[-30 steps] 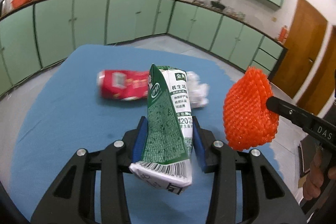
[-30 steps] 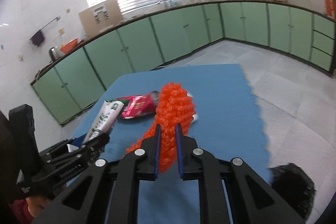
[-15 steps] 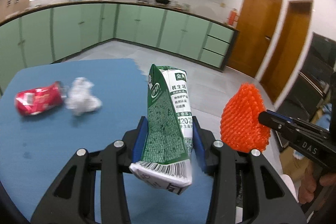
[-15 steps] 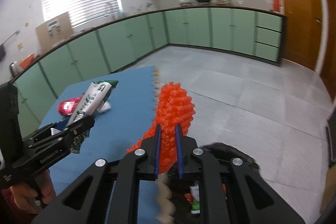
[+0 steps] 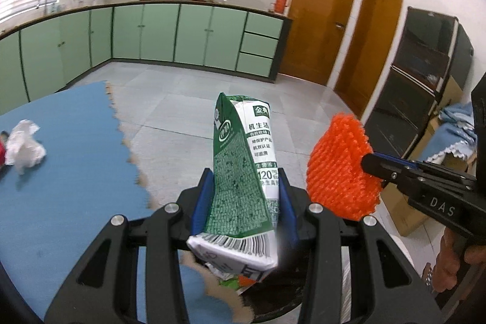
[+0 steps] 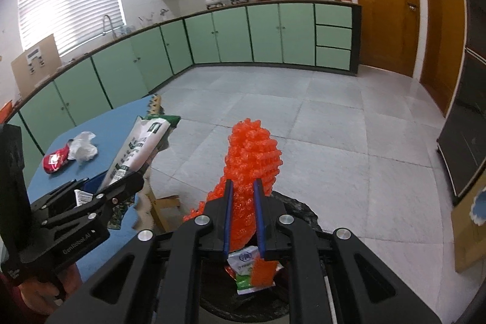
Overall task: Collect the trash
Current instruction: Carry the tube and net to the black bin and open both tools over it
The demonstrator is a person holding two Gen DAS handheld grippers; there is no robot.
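Left claw (image 5: 243,196) pinched your milk carton (image 5: 244,169), right claw (image 6: 243,213) your orange foam net (image 6: 252,154); both had swung off the table (image 5: 60,187) over the trash bin (image 6: 300,211).

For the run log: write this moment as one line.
left gripper: shut on milk carton | right gripper: shut on orange net | both above black bin | crumpled tissue, red wrapper on blue table

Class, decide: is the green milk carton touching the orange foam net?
Apart. The left wrist view shows grey floor between the green milk carton and the orange foam net.
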